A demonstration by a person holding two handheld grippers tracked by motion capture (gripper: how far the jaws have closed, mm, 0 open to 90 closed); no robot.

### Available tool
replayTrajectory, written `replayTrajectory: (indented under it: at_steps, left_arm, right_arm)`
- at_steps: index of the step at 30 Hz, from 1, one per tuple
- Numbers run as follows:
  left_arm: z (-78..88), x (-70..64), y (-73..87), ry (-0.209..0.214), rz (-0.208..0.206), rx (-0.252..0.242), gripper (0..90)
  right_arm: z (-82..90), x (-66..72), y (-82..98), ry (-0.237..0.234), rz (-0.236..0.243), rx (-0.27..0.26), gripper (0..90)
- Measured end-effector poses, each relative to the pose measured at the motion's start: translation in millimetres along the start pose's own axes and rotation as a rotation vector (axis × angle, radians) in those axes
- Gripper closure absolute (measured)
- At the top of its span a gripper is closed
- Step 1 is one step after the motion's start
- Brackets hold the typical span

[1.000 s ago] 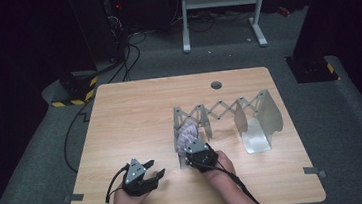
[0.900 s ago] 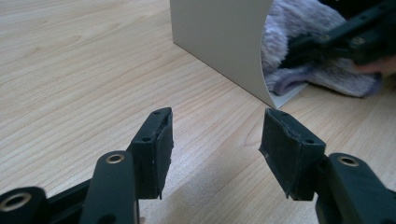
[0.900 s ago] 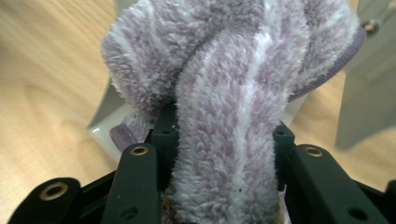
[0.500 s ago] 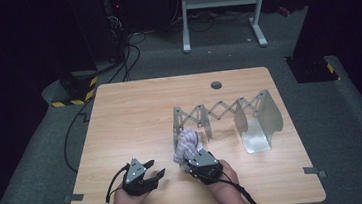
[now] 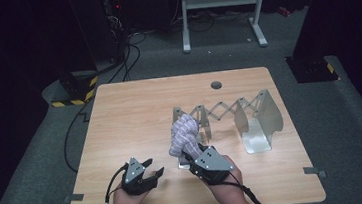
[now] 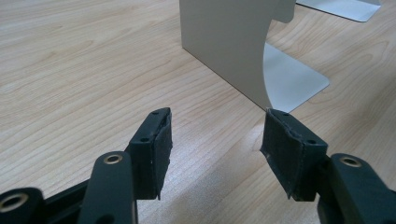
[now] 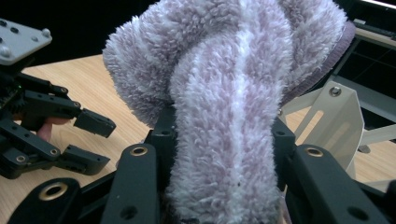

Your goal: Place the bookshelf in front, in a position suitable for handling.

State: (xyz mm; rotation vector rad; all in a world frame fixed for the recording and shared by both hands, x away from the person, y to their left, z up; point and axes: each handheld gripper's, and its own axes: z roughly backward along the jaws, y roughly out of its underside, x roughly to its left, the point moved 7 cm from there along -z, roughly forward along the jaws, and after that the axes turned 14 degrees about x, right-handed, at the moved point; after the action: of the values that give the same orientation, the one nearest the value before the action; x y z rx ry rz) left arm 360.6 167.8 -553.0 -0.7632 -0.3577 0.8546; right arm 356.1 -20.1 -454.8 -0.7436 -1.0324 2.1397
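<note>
Two handheld grippers work near the front edge of one wooden table (image 5: pixel 134 111). Going left to right: the table's left half is bare wood, with open room all the way to its left and far edges. The left gripper (image 5: pixel 148 169) rests low at the front left, its jaws spread apart with nothing between them; in the left gripper view they frame bare wood just short of a metal plate. Next, right of centre, the right gripper (image 5: pixel 190 154) is raised above the table and pinches one fluffy pale-purple towel (image 5: pixel 182 134), its pads squeezing the lower bundle while the rest bulges up above the jaws. Just behind and to the right stands one grey metal expanding rack (image 5: pixel 251 118), with three upright plates joined by a scissor lattice; the towel overlaps its leftmost plate in the high view. Beyond the rack, a strip of clear wood runs to the right edge. One small dark round hole (image 5: pixel 216 84) sits near the far edge.
</note>
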Motion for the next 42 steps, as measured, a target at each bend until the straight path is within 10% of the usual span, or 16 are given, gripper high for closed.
replayTrajectory:
  at_steps: [17, 26, 36, 42]
  left_arm:
    - [5.6, 7.2, -2.0, -0.003, 0.039, -0.02, 43.8]
    - [5.7, 8.5, -1.1, -0.02, 0.045, -0.029, 41.7]
    - [6.2, 8.6, -0.7, -0.009, 0.043, -0.033, 41.7]
    - [4.9, 7.4, -0.1, 0.013, 0.047, -0.025, 42.1]
  right_arm:
    - [-77.5, 16.8, 82.0, -0.014, 0.065, 0.398, 58.6]
    - [-64.6, 14.9, 66.3, -0.03, 0.051, 0.334, 58.6]
    - [-5.7, 10.5, 7.2, -0.023, 0.027, 0.05, 58.0]
    - [-25.1, 9.6, 25.5, -0.033, 0.025, 0.133, 58.4]
